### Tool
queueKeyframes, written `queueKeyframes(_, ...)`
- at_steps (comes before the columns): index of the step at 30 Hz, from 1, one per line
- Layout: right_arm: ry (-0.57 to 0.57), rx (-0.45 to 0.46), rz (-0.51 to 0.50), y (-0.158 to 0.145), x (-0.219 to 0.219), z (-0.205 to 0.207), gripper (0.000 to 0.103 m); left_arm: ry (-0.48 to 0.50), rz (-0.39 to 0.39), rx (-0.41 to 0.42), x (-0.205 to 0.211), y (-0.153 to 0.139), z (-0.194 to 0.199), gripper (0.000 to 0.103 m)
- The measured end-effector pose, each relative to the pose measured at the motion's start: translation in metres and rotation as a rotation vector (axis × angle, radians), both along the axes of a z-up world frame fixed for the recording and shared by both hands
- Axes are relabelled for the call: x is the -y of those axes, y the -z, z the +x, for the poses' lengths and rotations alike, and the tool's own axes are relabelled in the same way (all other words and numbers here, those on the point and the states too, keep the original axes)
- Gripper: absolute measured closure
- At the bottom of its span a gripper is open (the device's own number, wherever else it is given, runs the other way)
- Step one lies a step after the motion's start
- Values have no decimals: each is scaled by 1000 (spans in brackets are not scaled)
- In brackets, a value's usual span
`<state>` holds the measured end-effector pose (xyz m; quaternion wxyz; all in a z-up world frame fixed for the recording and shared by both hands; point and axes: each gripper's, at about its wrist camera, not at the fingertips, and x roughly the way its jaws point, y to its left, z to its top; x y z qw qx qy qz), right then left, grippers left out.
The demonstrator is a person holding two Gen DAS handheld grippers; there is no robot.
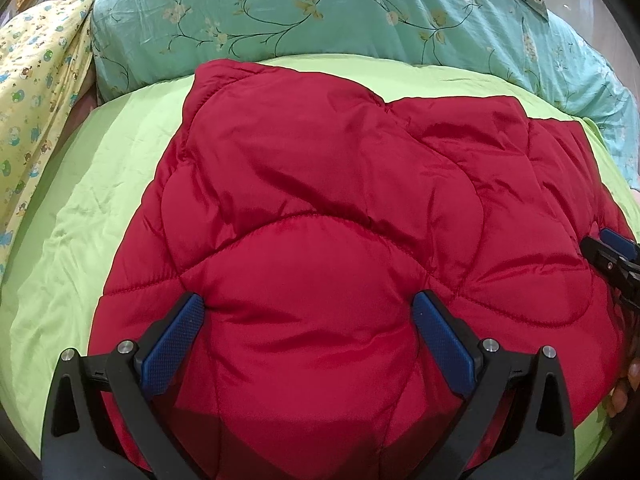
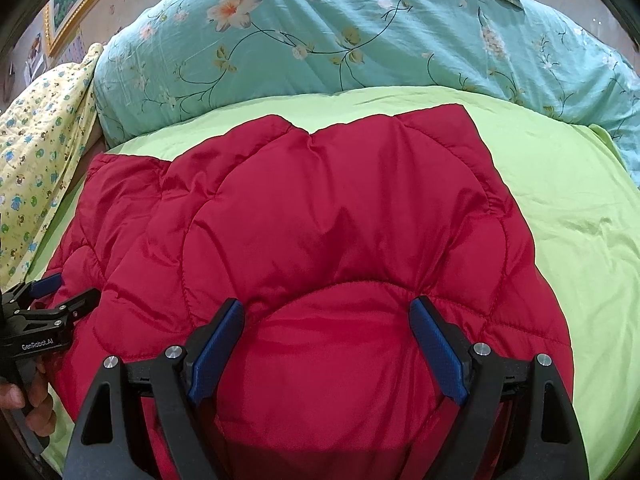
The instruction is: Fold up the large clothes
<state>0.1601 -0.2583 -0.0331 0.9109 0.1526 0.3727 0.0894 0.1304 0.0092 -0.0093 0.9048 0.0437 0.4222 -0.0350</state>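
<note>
Closest in, the left gripper [image 1: 308, 312] and the right gripper [image 2: 326, 318] both stand spread wide, pads pressed against a puffy bulge of the red quilted jacket [image 1: 340, 200] with nothing pinched between them. The jacket lies partly folded on the green sheet [image 1: 100, 200], near the teal floral pillow [image 1: 280, 12]. It looks light, soft and springy, its shell slick, so I'd guess it slips and puffs back; pinching a stitched seam or the near hem seems safest. I count one jacket, two grippers, one teal pillow, one yellow patterned cloth [image 1: 36, 100].
</note>
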Motion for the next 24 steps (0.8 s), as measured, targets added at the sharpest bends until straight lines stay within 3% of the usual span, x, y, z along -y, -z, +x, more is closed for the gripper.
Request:
queueKeyframes(10, 22, -30, 15, -9, 0, 3, 17, 11, -10, 9, -1, 0, -3, 0)
queueKeyframes(15, 7, -32, 80, -24, 3, 14, 17, 19, -15, 3, -2, 0, -1, 0)
queueKeyframes(18, 1, -41, 56, -27, 3, 27, 16, 20, -18, 0, -3, -1, 0, 0)
queueKeyframes(21, -4, -90, -2, -18, 2, 47, 17, 23, -52, -8, -7, -9, 0, 0)
queueKeyframes(24, 0, -126, 18, -7, 12, 62, 16, 38, -136, -9, -17, -25, 5, 0)
